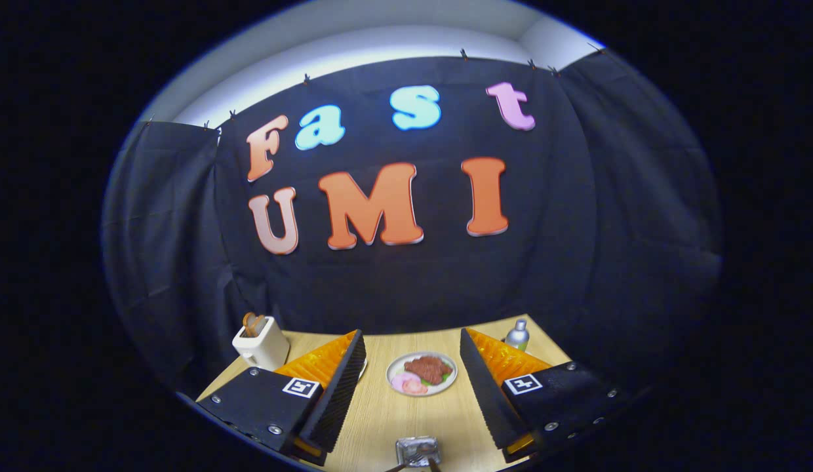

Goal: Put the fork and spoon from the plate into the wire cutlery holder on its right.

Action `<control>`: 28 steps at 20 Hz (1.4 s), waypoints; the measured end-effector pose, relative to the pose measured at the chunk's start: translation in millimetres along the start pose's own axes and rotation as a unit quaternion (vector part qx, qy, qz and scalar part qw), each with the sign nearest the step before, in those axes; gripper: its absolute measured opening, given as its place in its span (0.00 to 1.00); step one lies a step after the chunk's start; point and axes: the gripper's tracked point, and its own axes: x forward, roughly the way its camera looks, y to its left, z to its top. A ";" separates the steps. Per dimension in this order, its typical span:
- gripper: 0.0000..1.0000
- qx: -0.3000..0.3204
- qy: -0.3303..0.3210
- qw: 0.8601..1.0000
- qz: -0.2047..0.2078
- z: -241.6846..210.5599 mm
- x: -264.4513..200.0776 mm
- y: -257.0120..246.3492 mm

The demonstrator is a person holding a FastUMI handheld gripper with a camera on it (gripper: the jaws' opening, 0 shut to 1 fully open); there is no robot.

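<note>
Gripper (413, 387) fingers spread wide — nothing held. Between them on the wooden bench (380, 419): a plate (421, 373) of food at 12 o'clock. Nearer, at 6 o'clock — a wire cutlery holder (417, 451), utensil handles beside it. Toaster (261, 342) at 10 o'clock; bottle (517, 335) at 2 o'clock.

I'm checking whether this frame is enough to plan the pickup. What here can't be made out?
- Fork and spoon: not identifiable; thin handles poke from a small metal container between the open gripper fingers, cut off at the view's bottom.
- Whether that container is the holder: too small to tell.
- Food on the plate: too small to name.
- Table left of the plate: hidden by a finger.
- Toaster contents: blurred.
</note>
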 end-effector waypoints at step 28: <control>0.97 -0.013 -0.164 0.986 -0.013 121.8 -10.1 23.6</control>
